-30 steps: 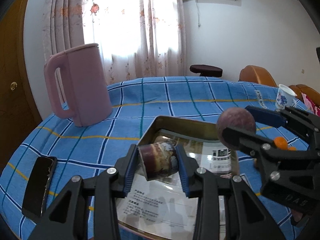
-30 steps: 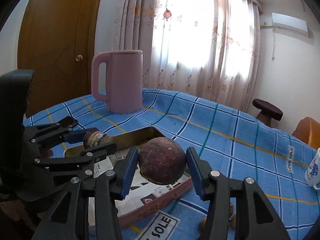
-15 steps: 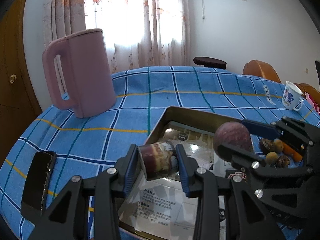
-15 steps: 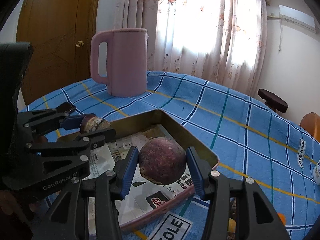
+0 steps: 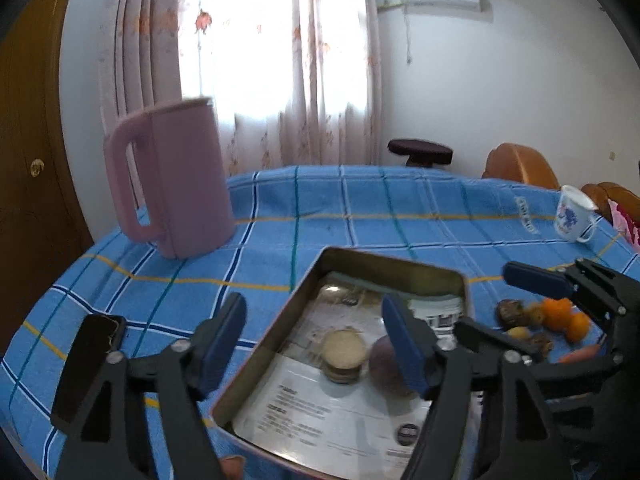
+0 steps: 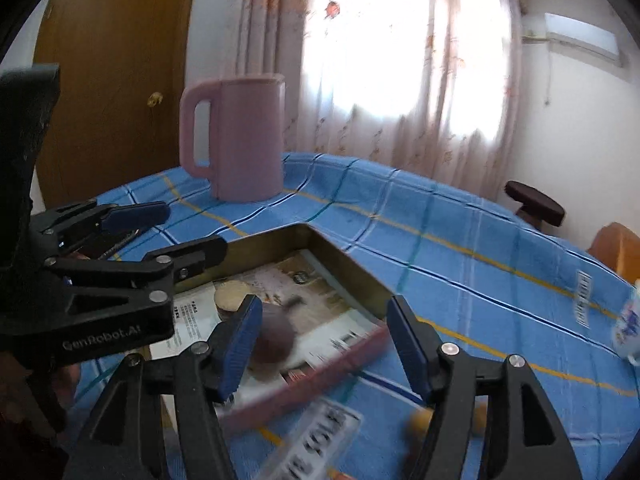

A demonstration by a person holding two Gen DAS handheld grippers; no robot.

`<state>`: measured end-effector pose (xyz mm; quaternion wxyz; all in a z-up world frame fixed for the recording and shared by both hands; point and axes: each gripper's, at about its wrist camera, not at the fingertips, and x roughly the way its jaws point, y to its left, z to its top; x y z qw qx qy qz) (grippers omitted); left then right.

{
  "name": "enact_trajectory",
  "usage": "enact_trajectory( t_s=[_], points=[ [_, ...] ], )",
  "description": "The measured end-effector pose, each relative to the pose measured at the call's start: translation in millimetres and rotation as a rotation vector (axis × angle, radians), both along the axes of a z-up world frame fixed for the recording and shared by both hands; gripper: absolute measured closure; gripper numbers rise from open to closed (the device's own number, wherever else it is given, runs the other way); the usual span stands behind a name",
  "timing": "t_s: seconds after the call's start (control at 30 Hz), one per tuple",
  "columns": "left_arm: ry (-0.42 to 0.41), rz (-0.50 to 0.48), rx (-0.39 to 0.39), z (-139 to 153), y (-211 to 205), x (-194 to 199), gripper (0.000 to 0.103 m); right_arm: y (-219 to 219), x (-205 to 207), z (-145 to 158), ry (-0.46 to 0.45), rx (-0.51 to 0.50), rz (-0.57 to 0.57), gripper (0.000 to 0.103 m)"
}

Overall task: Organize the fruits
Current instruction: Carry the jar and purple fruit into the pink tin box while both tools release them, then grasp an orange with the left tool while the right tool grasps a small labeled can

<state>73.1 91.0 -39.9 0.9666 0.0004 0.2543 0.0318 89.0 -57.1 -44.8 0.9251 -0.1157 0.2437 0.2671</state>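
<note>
Both fruits have left the grippers and are now lying in the tray (image 5: 404, 270): cut fruit (image 5: 344, 354) beside round fruit (image 6: 274, 336). Left gripper (image 5: 314, 342) and right gripper (image 6: 324, 344) are gaping wide. Only the left view is showing loose fruits (image 5: 554, 322) on the bench (image 5: 360, 208).

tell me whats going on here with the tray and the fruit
A person is sorting fruit with two handheld claws. Both the left claw and the right claw are open above the metal tray, where a cut fruit piece and a round purple fruit lie. More fruit waits on the blue tablecloth.
</note>
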Motion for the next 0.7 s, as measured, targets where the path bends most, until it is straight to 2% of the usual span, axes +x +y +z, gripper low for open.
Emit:
enact_trajectory(
  t_s=[0.2,0.4,0.53,0.7],
  points=[
    [-0.045,-0.114,-0.009,7.5,-42.8,-24.8,0.023,-82.7,-35.8,4.9,-0.027,-0.006,-0.153,0.032],
    [-0.009,-0.253,0.013,-5.2,-102.6,-29.8,0.02,-156.7,-56.0,-8.9,-0.012,-0.005,-0.337,0.032],
    [0.045,-0.331,0.034,-19.1,-137.7,-25.1,0.02,-180.1,-53.4,-23.8,0.026,0.01,-0.39,0.032],
    [0.101,-0.384,0.05,-35.1,-169.6,-25.3,0.02,-195.5,-45.9,-35.8,0.066,0.039,-0.425,0.032]
  ],
)
